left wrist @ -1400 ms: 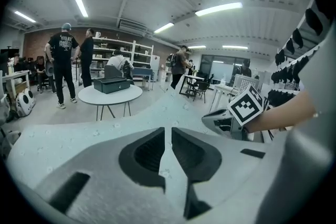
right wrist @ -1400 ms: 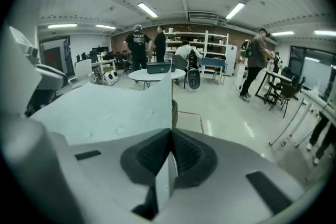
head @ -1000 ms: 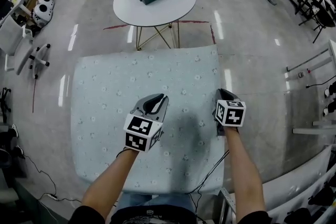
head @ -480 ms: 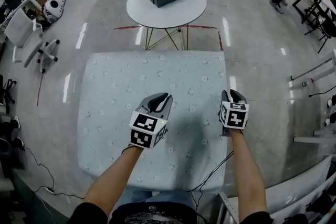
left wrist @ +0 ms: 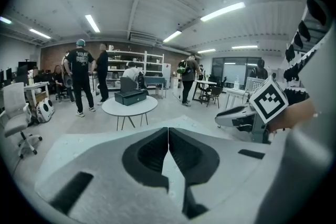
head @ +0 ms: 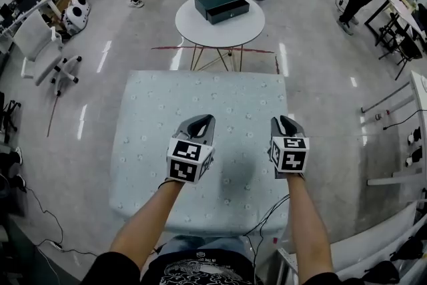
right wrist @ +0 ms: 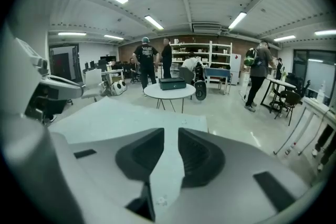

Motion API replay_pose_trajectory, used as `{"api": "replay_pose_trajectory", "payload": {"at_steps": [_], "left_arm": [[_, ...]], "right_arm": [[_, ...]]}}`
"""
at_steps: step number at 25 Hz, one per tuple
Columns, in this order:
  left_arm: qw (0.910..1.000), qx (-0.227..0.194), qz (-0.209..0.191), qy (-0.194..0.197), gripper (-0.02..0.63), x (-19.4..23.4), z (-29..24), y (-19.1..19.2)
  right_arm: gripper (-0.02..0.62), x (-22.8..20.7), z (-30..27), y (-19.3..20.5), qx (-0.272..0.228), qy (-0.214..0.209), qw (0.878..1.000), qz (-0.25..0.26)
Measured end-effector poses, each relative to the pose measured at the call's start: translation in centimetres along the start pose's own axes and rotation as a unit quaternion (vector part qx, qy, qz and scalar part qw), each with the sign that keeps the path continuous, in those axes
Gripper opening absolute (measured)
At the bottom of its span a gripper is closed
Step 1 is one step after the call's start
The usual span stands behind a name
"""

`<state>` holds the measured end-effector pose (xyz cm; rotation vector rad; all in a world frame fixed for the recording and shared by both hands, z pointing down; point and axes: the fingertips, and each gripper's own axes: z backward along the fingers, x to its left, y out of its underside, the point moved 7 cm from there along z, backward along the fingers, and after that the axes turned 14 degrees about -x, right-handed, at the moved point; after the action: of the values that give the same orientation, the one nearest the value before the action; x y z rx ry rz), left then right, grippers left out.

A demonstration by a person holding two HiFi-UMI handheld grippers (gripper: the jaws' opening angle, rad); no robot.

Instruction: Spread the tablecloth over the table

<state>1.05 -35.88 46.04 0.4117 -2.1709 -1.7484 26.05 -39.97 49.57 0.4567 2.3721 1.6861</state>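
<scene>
Ahead, closed dark box [head: 222, 5] on round table [head: 220, 35], tablecloth [head: 200, 95] spread flat

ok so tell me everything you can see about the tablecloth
The tablecloth is a pale blue-green fabric dotted with small light flowers. It lies spread flat and smooth, covering the table under it completely, its edges draping past the top. A soft shadow falls on it near the front. Nothing rests on it. The left gripper, shut, and the right gripper, jaws slightly apart and just closing a little, hang above it, holding none of it.
</scene>
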Motion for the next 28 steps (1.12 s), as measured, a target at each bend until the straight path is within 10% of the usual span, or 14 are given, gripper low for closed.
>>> {"api": "replay_pose_trajectory", "payload": {"at_steps": [11,28], "left_arm": [[0.9991,-0.042,-0.008,-0.002,0.0,1.0,11.6,-5.3],[0.9968,-0.065,-0.046,0.008,0.0,-0.6,26.5,-7.3]], "right_arm": [[0.018,10.8,10.1,-8.1,-0.074,-0.022,0.997,0.02],[0.006,22.2,23.1,-9.7,-0.125,-0.03,0.991,0.041]]}}
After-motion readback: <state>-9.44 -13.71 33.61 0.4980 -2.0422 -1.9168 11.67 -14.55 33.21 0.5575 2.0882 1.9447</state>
